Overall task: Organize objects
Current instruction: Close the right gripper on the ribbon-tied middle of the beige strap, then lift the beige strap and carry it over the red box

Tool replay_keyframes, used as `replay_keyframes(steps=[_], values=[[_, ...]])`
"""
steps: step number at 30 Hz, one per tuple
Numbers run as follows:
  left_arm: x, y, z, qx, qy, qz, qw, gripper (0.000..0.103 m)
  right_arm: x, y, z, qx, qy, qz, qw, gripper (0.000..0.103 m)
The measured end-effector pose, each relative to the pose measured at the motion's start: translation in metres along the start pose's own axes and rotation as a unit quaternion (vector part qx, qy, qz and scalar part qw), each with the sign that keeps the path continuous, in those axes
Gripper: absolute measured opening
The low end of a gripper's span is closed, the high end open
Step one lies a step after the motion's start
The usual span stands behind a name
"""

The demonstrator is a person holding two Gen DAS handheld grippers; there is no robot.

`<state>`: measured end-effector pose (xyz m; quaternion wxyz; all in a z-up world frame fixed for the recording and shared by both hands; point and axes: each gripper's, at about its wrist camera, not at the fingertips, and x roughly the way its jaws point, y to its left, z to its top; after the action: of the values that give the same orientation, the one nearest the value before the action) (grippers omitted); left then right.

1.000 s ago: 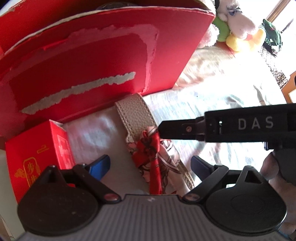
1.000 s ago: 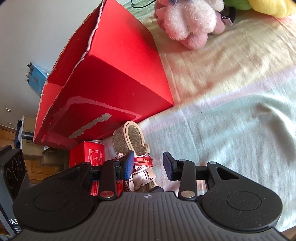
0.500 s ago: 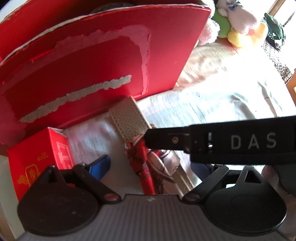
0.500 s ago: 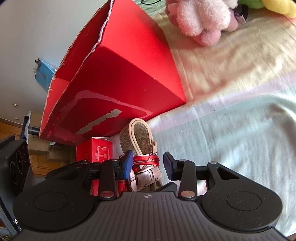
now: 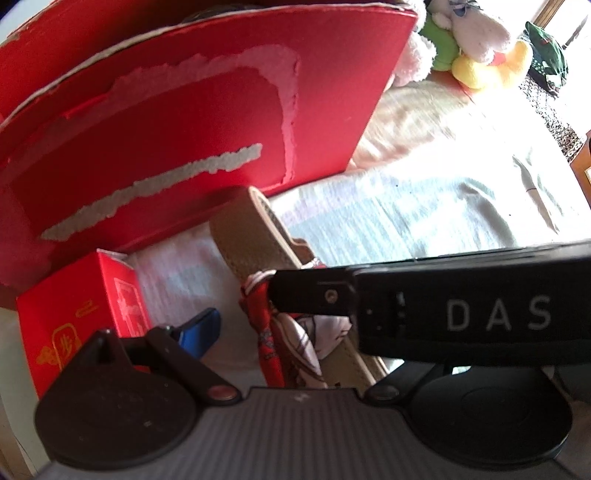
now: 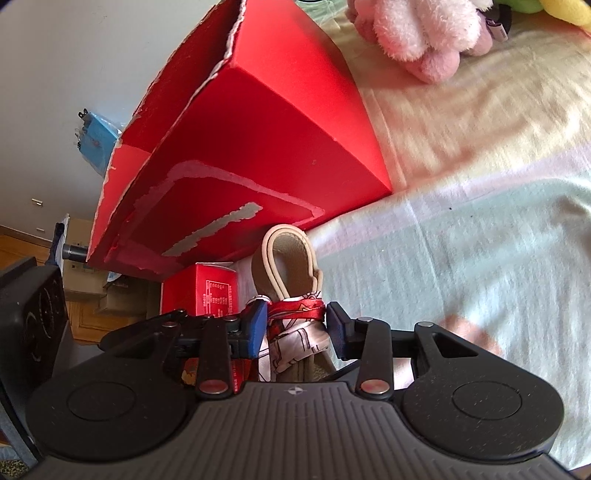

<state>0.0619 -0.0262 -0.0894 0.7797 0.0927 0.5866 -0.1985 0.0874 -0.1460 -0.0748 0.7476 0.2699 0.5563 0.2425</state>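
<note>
A beige bag strap (image 6: 284,258) lies on the bed sheet (image 6: 480,258), with a red patterned scarf (image 6: 295,310) knotted round it. My right gripper (image 6: 297,328) is open, its blue pads flanking the scarf knot closely on both sides. In the left wrist view the right gripper's black housing (image 5: 461,317) crosses from the right and ends at the scarf (image 5: 273,332). My left gripper (image 5: 299,328) hangs open over the strap (image 5: 243,229). Only its left fingertip (image 5: 199,328) shows; the other is hidden behind the housing.
A big torn red cardboard box (image 6: 277,140) stands just behind the strap. A small red carton (image 5: 74,321) sits to the left, close to my left finger. Plush toys (image 6: 424,33) lie at the far end of the bed. Bare sheet stretches to the right.
My right gripper has moved forward so that its fingers now straddle the scarf knot. In the left wrist view its housing has slid leftward. The left gripper has barely shifted.
</note>
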Motion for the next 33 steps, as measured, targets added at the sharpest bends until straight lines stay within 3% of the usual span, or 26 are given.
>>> replay_keyframes(steps=[11, 21, 24, 33], values=[[-0.002, -0.005, 0.000, 0.008, 0.003, 0.005, 1.0000, 0.093, 0.002, 0.003, -0.004, -0.001, 0.006, 0.002, 1.000, 0.041], [-0.010, -0.010, 0.000, 0.016, -0.005, 0.000, 0.9999, 0.075, 0.010, 0.005, -0.006, -0.006, 0.025, -0.006, 1.000, 0.033], [-0.014, -0.011, 0.001, 0.019, -0.011, -0.013, 0.9997, 0.063, 0.009, 0.008, -0.007, -0.015, 0.025, -0.009, 1.000, 0.031], [-0.021, -0.014, 0.005, 0.017, -0.016, -0.026, 0.9994, 0.059, 0.003, 0.009, -0.010, -0.014, 0.019, -0.010, 1.000, 0.027]])
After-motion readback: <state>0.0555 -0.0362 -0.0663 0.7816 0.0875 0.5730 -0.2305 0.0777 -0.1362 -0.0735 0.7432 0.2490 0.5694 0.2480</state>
